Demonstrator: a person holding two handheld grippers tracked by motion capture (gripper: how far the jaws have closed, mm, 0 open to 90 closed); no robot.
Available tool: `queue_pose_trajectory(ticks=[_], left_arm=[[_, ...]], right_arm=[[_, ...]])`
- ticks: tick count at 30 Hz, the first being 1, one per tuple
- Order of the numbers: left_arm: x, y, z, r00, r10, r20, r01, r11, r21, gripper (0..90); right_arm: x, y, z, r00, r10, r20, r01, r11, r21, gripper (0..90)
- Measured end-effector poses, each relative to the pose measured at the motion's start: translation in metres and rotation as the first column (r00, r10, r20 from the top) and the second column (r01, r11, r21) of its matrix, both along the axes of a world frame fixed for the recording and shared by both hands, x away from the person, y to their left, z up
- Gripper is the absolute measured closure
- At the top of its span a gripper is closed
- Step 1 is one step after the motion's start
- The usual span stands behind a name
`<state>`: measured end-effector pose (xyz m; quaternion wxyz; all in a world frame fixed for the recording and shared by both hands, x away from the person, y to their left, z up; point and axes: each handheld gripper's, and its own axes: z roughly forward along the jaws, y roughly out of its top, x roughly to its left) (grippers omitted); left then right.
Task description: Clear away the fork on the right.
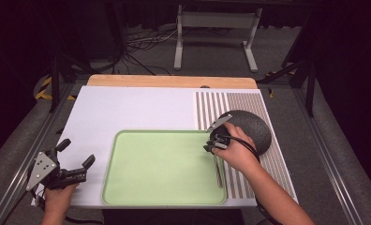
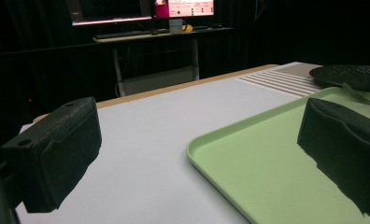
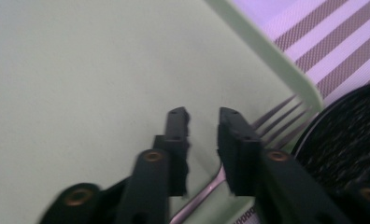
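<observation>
A metal fork (image 1: 218, 172) lies along the right edge of the light green tray (image 1: 109, 164), handle toward the person. In the right gripper view its tines (image 3: 279, 116) poke out past the right jaw toward the tray's rim (image 3: 267, 51), and its handle runs back under that jaw. My right gripper (image 1: 211, 146) (image 3: 202, 114) hovers low over the fork's tine end, jaws a narrow gap apart with nothing between them. Beside it sits a dark round bowl (image 1: 251, 126) (image 3: 346, 135). My left gripper (image 1: 77, 152) (image 2: 199, 135) is wide open at the tray's (image 2: 206, 140) left side, holding nothing.
The tray lies on a white mat (image 1: 127, 108) with a striped placemat (image 1: 221, 105) at its right, where the bowl (image 2: 346, 74) stands. A wooden table edge (image 1: 169, 80) runs along the back. Metal stands and cables are on the floor beyond.
</observation>
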<state>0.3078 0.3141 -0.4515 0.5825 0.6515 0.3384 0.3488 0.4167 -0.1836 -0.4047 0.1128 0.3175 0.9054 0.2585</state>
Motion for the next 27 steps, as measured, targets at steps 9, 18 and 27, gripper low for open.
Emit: queue_pose_trajectory(ticks=[9, 18, 27], left_arm=[[0.000, 0.000, 0.000, 1.0000, 0.000, 0.001, 0.000, 1.0000, 0.000, 0.3], [0.000, 0.000, 0.000, 1.0000, 0.000, 0.000, 0.000, 1.0000, -0.001, 0.3], [0.000, -0.001, 0.000, 1.0000, 0.001, 0.001, -0.001, 1.0000, 0.001, 0.3]], right_arm=[[-0.012, 0.006, 0.020, 0.9974, 0.028, 0.066, -0.035, 0.994, 0.104, 20.4], [-0.022, -0.001, 0.034, 0.9892, 0.071, 0.128, -0.090, 0.985, 0.149, 13.2], [-0.033, -0.018, 0.046, 0.9786, 0.086, 0.187, -0.127, 0.968, 0.218, 10.2]])
